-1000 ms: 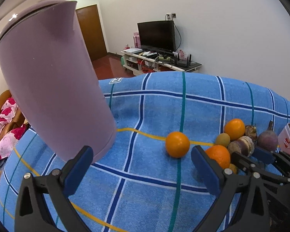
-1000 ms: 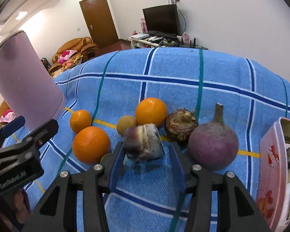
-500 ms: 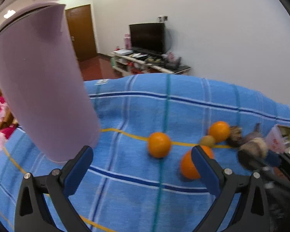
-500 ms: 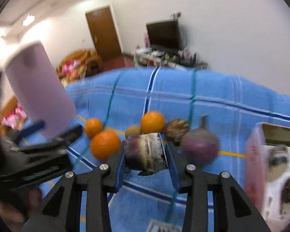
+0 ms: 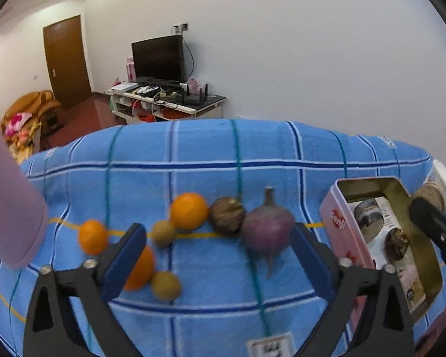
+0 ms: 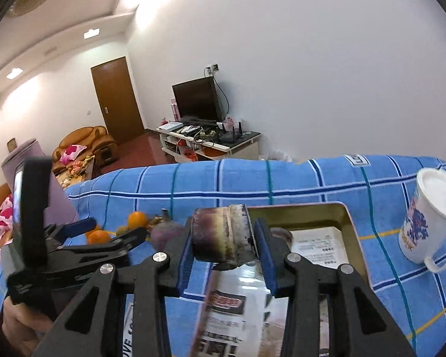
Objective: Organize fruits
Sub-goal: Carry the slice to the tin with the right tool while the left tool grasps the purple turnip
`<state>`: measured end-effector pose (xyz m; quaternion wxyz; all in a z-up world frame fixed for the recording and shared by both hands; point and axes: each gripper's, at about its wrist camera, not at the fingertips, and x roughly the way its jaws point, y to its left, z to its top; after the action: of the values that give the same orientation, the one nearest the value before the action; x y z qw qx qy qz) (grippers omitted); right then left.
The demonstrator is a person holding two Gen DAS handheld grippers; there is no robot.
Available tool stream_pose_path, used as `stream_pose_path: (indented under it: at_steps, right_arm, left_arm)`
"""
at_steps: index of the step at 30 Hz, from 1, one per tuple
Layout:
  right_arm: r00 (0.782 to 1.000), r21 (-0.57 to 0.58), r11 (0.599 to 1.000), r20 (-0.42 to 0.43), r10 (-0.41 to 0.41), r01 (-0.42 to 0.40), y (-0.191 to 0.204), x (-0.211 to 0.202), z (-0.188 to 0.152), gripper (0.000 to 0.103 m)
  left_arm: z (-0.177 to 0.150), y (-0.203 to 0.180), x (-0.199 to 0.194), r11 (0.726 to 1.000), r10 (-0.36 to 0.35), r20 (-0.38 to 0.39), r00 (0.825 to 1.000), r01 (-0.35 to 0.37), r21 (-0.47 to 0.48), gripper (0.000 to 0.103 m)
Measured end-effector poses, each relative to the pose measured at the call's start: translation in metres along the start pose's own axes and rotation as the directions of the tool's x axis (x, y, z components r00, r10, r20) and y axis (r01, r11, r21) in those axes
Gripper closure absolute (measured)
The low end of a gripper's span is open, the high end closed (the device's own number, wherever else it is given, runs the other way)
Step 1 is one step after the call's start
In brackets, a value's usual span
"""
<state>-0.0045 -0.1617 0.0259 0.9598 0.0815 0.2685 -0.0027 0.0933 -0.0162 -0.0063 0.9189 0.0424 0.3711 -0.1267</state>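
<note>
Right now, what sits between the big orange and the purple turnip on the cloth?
In the left wrist view, one brown, rough-skinned round fruit lies between the big orange and the purple turnip, close against both.

White walls (image 6: pixel 312 74), brown door (image 6: pixel 117 101) — television (image 6: pixel 196 98), orange sofa (image 6: pixel 84 144).

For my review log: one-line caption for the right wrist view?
Right hand-held gripper holds a purple-brown chunk above the open tin.

Left gripper (image 5: pixel 217 255) closing, right gripper (image 6: pixel 224 247) clamped
</note>
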Motion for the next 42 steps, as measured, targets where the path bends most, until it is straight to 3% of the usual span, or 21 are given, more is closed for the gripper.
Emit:
stream_pose_path:
  at_steps: [6, 11, 13, 17, 19, 25, 29, 37, 42]
  right_arm:
    - [1.000, 0.015, 1.000, 0.005, 0.020, -0.020, -0.019, -0.007, 0.001, 0.062]
    - [1.000, 0.048, 0.999, -0.002, 0.022, -0.022, -0.039, -0.010, 0.002, 0.062]
    - [1.000, 0.063, 0.998, 0.000, 0.019, -0.019, -0.045, -0.011, 0.003, 0.062]
    - [1.000, 0.086, 0.996, 0.002, 0.028, -0.028, -0.051, -0.013, 0.005, 0.062]
    - [1.000, 0.088, 0.996, 0.002, 0.030, -0.030, -0.052, -0.014, 0.004, 0.062]
    - [1.000, 0.098, 0.995, 0.010, 0.004, -0.005, -0.061, -0.014, 0.004, 0.062]
    - [1.000, 0.118, 0.993, 0.001, 0.005, -0.005, -0.071, -0.012, 0.005, 0.062]
    - [1.000, 0.114, 0.994, -0.022, 0.007, -0.004, -0.085, -0.015, 0.004, 0.062]
    - [0.999, 0.153, 0.988, -0.035, 0.020, -0.014, -0.102, -0.015, 0.002, 0.062]
  left_arm:
    - [0.009, -0.032, 0.033, 0.998, -0.070, -0.091, 0.993, 0.069, -0.009, 0.011]
    - [0.009, -0.046, 0.054, 1.000, -0.011, -0.138, 0.990, 0.011, 0.000, 0.014]
    - [0.010, -0.045, 0.055, 1.000, 0.013, -0.115, 0.993, -0.014, -0.014, 0.016]
    - [0.007, -0.041, 0.054, 0.999, 0.039, -0.073, 0.997, -0.039, 0.003, 0.035]
    - [0.004, -0.041, 0.049, 1.000, 0.001, -0.060, 0.998, 0.000, 0.003, 0.047]
    - [0.004, -0.031, 0.044, 0.996, -0.083, -0.062, 0.995, 0.081, -0.038, 0.047]
    - [0.007, -0.029, 0.020, 0.988, -0.150, 0.011, 0.989, 0.150, -0.033, 0.047]
    - [0.011, -0.053, -0.042, 0.962, -0.273, 0.103, 0.957, 0.271, 0.027, 0.047]
    - [0.011, -0.085, -0.055, 0.933, -0.359, 0.073, 0.931, 0.356, 0.054, 0.047]
